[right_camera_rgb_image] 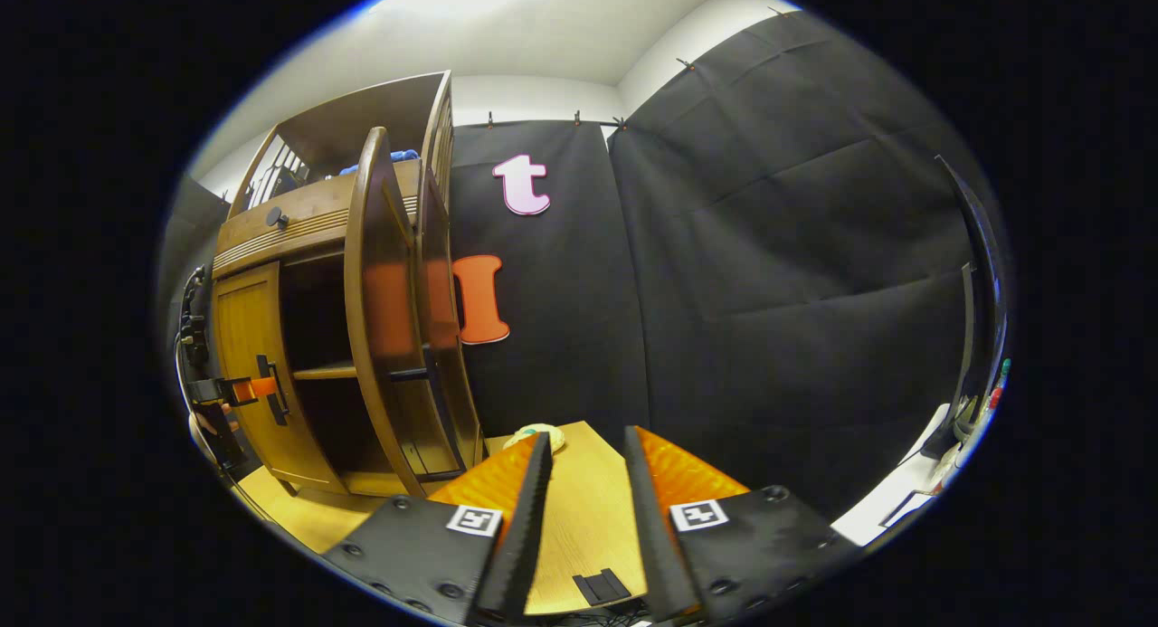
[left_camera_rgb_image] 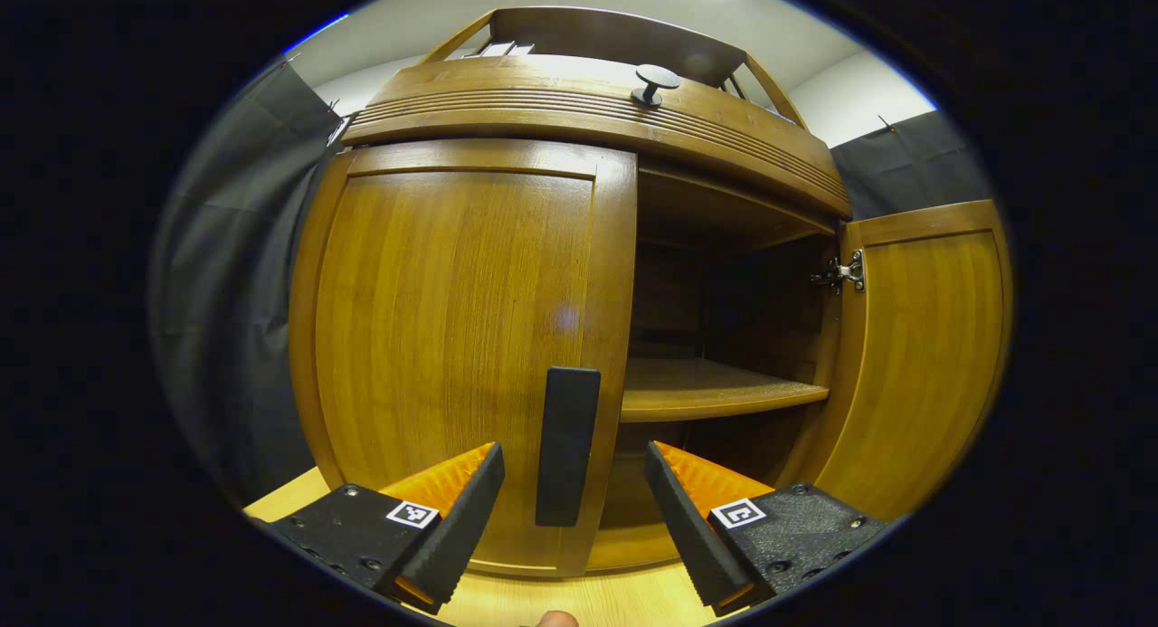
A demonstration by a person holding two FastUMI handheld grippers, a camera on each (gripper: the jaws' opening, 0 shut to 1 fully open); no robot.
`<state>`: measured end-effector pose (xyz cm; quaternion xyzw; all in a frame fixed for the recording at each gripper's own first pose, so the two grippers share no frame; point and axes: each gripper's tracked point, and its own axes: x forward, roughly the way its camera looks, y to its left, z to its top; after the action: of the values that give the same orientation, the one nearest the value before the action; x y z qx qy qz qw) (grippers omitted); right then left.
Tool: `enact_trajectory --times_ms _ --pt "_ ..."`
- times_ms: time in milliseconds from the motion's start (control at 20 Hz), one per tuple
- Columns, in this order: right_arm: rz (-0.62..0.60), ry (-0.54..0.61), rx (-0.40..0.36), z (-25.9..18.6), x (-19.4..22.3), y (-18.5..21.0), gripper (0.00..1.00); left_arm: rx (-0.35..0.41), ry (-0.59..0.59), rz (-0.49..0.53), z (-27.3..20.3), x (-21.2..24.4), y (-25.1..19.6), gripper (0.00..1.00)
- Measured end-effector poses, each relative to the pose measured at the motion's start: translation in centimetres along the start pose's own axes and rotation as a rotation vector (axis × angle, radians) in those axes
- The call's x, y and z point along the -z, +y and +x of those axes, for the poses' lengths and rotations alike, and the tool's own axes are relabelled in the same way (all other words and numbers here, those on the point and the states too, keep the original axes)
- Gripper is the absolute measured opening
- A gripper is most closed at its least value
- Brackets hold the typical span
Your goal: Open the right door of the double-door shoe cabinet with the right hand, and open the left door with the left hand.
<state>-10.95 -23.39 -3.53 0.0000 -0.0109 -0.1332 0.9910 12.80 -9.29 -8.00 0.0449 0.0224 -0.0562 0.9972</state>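
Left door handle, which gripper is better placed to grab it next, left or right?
Left. The left gripper is open with the black handle of the shut left door between its fingers. The right gripper points away at the booth wall, beside the open right door.

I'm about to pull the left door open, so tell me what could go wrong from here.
1. The left tongs stand open around the black handle without pressing it; pulling before they close would likely slip off.
2. The left door is shut, and closing off-centre may grip only the handle's edge.
3. The right door stands wide open near the right tongs, which could bump it.
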Motion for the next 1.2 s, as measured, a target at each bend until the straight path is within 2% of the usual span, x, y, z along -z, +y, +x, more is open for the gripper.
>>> enact_trajectory --times_ms 150,300,350,400,500,550,600,650,700,850,900,950,1100,1200 --pt "-0.02 -0.009 0.025 0.0 -0.1 -0.4 0.72 0.004 0.022 -0.005 0.7 1.0 -0.4 0.92" --pt "-0.016 -0.029 0.041 0.0 -0.6 -0.8 0.82 -0.011 0.046 0.003 2.2 1.3 0.5 0.92" --pt "-0.011 -0.037 0.046 0.0 -0.9 -0.9 1.0 -0.02 0.047 0.011 2.3 1.4 0.7 0.92" --pt "-0.008 -0.042 0.049 0.0 -1.0 -1.0 0.84 -0.028 0.045 0.02 2.5 1.5 1.0 0.9" --pt "-0.002 -0.045 0.053 -0.1 -0.9 -1.2 0.84 -0.053 0.036 0.029 2.7 1.5 1.6 0.88" --pt "0.0 -0.043 0.056 0.0 -0.9 -1.2 0.84 -0.062 0.035 0.028 2.7 1.6 1.8 0.92" --pt "0.003 -0.041 0.057 -0.1 -0.8 -1.2 0.95 -0.071 0.04 0.025 2.9 1.7 1.9 0.84" --pt "0.005 -0.038 0.055 -0.2 -0.7 -1.1 0.95 -0.075 0.046 0.023 2.9 1.8 2.0 0.8" --pt "0.008 -0.036 0.054 -0.2 -0.6 -1.1 0.95 -0.069 0.046 0.022 3.1 1.8 1.8 0.67" --pt "0.012 -0.037 0.056 0.0 -0.7 -1.1 0.95 -0.07 0.047 0.036 3.3 2.0 1.7 0.65" --pt "0.014 -0.038 0.054 0.0 -0.7 -1.0 0.84 -0.071 0.043 0.039 3.2 2.0 1.8 0.67" --pt "0.015 -0.04 0.052 -0.2 -0.6 -0.9 0.84 -0.068 0.044 0.039 3.3 2.0 1.8 0.62" --pt "0.008 -0.036 0.044 -0.2 -0.5 -0.4 0.84 -0.054 0.056 0.034 3.3 2.4 1.7 0.62" --pt "0.007 -0.034 0.041 -0.2 -0.4 -0.3 0.84 -0.019 0.063 0.016 3.3 2.7 1.1 0.53"
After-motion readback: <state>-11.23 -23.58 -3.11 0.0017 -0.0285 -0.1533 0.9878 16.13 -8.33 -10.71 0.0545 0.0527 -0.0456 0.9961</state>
